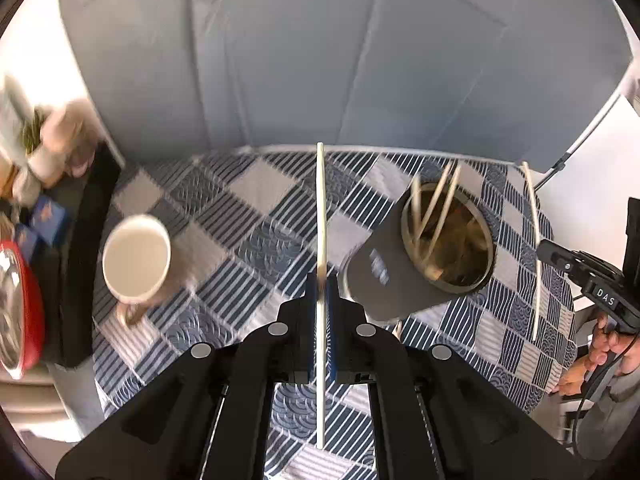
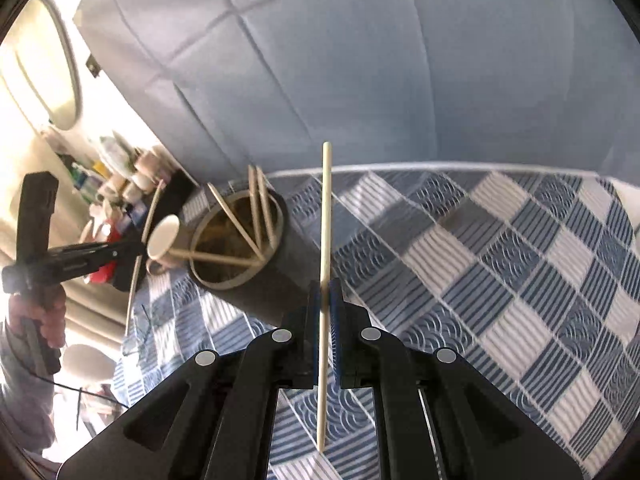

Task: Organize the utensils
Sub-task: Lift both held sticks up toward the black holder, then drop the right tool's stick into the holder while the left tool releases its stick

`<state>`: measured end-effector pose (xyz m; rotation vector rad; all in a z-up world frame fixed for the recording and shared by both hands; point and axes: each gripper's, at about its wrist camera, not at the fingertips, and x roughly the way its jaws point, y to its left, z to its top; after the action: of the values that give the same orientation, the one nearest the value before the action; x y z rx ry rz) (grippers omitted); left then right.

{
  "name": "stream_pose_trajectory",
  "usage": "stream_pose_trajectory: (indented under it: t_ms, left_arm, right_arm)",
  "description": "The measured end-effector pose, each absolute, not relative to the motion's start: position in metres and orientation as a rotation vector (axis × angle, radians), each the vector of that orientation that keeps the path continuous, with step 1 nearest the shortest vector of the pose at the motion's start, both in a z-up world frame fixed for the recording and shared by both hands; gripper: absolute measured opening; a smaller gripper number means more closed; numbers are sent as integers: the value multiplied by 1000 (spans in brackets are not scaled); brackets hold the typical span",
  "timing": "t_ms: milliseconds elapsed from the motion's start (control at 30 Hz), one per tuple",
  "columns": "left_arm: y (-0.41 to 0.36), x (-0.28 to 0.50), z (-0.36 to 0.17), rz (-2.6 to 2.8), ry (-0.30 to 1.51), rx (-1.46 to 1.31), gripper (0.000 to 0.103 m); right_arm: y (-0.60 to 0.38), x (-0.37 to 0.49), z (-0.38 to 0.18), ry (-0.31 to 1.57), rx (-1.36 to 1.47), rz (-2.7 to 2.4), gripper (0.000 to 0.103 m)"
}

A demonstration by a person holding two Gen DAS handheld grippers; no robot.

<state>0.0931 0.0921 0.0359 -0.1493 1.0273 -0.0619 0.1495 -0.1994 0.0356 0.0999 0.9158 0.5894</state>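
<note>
Pointing upright: tool-clamped chopstick (image 1: 320, 216)

Blue backdrop (image 1: 320, 60) behind checked tablecloth (image 1: 248, 208).

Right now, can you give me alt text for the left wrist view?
The left tool is shut on a pale chopstick above a blue checked tablecloth. A dark holder with more chopsticks stands right, a cream mug left.
</note>
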Motion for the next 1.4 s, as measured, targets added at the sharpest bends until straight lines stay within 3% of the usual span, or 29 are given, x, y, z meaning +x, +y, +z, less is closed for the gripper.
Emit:
stream_pose_trajectory:
  t_ms: [333, 733, 1067, 1400]
  left_arm:
    - [66, 136, 74, -114, 921, -157, 5]
    - [54, 177, 74, -205, 867, -236, 5]
    - [37, 181, 76, -273, 758, -219, 5]
    - [33, 155, 42, -285, 669, -235, 5]
  right_arm:
    - [-162, 174, 70, 850, 99, 655, 5]
    - [-134, 194, 85, 741, 153, 698, 5]
    - [-122, 202, 79, 692, 168, 753, 5]
    - [-131, 196, 43, 733, 218, 743, 5]
